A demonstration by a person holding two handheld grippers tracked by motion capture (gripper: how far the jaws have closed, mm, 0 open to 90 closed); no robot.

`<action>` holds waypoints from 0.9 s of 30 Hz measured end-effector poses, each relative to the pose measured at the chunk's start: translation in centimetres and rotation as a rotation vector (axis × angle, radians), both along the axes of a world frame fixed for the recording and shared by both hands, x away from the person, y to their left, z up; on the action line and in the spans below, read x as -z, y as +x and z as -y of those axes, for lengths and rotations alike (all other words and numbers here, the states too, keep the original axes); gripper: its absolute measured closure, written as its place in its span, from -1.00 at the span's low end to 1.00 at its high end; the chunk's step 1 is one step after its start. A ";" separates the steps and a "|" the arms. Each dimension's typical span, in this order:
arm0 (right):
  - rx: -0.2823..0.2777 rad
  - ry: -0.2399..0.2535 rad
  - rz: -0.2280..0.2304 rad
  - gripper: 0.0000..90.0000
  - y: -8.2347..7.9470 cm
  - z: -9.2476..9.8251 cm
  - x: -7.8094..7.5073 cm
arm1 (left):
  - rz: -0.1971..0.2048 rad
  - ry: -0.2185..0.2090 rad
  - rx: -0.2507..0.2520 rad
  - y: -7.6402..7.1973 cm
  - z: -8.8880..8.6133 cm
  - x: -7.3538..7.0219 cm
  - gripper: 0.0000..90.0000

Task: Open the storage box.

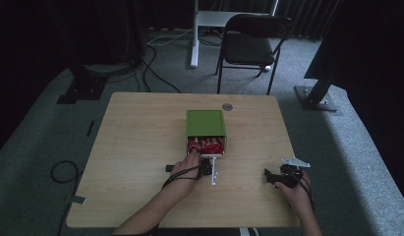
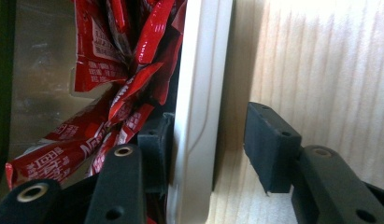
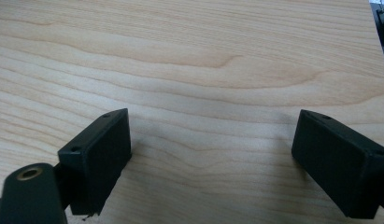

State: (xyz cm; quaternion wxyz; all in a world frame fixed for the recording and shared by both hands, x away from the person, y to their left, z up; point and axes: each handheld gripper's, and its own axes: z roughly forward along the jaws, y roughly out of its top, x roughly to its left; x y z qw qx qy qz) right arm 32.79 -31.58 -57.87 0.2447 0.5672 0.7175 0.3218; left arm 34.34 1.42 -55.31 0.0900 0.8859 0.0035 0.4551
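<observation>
We have the left gripper [image 2: 206,149] straddling the front wall of the white drawer [image 2: 199,112], pulled out of the green box [image 1: 205,123] mid-table, pads not yet pinching. Right gripper [image 3: 210,158] rests spread, right of the box. Next we must clamp firmly on that wall, clear of the red packets [image 2: 119,70].

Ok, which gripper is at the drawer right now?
The left gripper: its jaws straddle the drawer's white front wall, beside red packets. The right gripper stands open over bare table.

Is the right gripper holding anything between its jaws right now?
No, the right gripper has its jaws wide apart with just the bare wooden table between them.
</observation>
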 end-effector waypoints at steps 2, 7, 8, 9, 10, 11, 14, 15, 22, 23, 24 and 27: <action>0.000 0.000 0.000 -0.75 0.0 0.0 0.0 | 0.015 0.002 -0.011 0.1 0.2 0.1 0.25; 0.000 0.000 0.000 -0.75 0.0 0.0 0.0 | 0.048 0.023 -0.015 0.2 0.3 0.3 0.40; 0.000 0.000 0.000 -0.75 0.0 0.0 0.0 | 0.053 0.027 -0.017 0.2 0.4 0.4 0.40; 0.000 0.000 0.000 -0.75 0.0 0.0 0.0 | 0.055 0.032 -0.021 0.2 0.4 0.4 0.40; 0.000 0.000 0.000 -0.75 0.0 0.0 0.0 | 0.061 0.029 -0.025 0.2 0.5 0.5 0.40; 0.000 0.000 0.000 -0.75 0.0 0.0 0.0 | 0.073 0.022 -0.032 0.2 0.5 0.6 0.44; 0.000 0.000 0.000 -0.75 0.0 0.0 0.0 | 0.087 0.019 -0.042 0.2 0.5 0.6 0.55; 0.000 0.000 0.000 -0.75 0.0 0.0 0.0 | 0.088 0.016 -0.047 0.2 0.5 0.6 0.55; 0.000 0.000 0.000 -0.75 0.0 0.0 0.0 | 0.067 0.027 -0.048 -0.2 0.7 0.1 0.60; 0.000 0.000 0.000 -0.75 0.0 0.0 0.0 | 0.065 0.029 -0.049 -0.4 0.8 0.1 0.60; 0.000 0.000 0.000 -0.75 0.0 0.0 0.0 | 0.062 0.031 -0.049 -0.5 0.9 0.1 0.60; 0.000 0.000 0.000 -0.75 0.0 0.0 0.0 | 0.063 0.036 -0.051 -0.8 0.9 0.1 0.61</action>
